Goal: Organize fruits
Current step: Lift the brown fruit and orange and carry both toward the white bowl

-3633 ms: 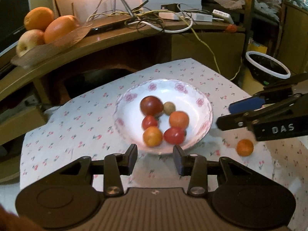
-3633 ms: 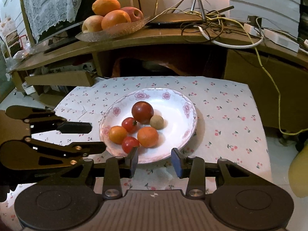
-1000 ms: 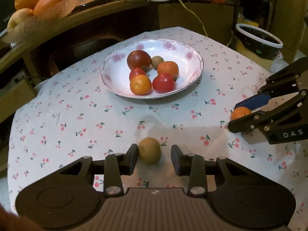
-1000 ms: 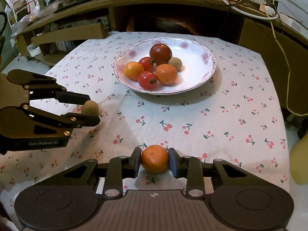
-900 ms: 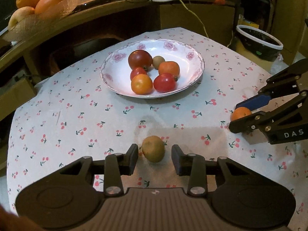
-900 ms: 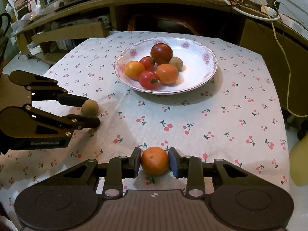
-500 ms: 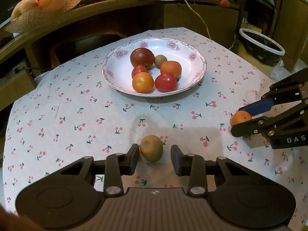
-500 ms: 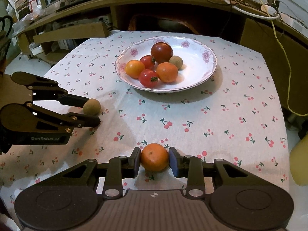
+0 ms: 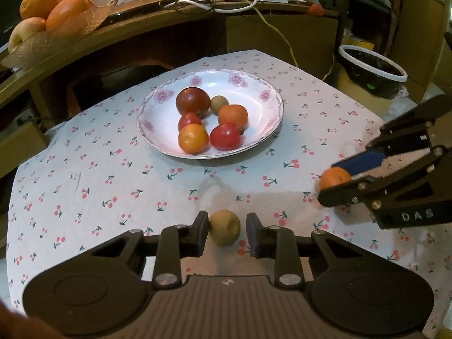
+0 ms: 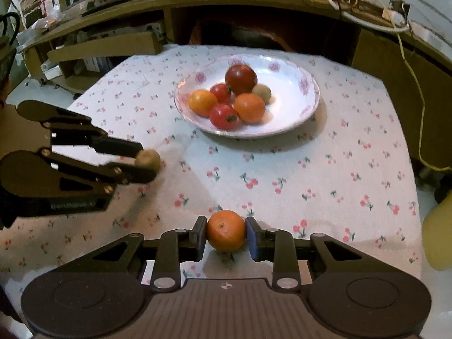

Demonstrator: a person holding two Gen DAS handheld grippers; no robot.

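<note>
- Since the earlier frames, both pairs of fingers have been closing: the left gripper (image 9: 224, 233) has narrowed around the small brown fruit (image 9: 225, 227), and the right gripper (image 10: 226, 234) has tightened a little more on the orange fruit (image 10: 226, 230).
- The brown fruit sits on the cherry-print tabletop (image 9: 99, 186), near and left of the plate (image 9: 271, 130). The left fingers (image 9: 201, 233) stand narrow around it: the left pad touches it, while a thin gap still shows at the right pad, so I judge this grasp almost closed but not firm.
- The orange fruit sits at the near right of the tabletop, and the right fingers (image 10: 200, 236) press on both its sides, holding it. It appears to rest on the cloth, not yet lifted.
- The white flowered plate lies at the far middle of the tabletop and already holds six fruits: a dark red one, two small red ones, two orange ones and a small brown one.
- So the task looks mostly done: six fruits are gathered and the last two loose ones are being picked up together.
- What is left, as I judge it: finish the left grasp, lift both fruits, carry them to the plate and release them in its open right part.
- A separate dish of large fruit (image 9: 48, 14) stands on the far shelf, untouched.
</note>
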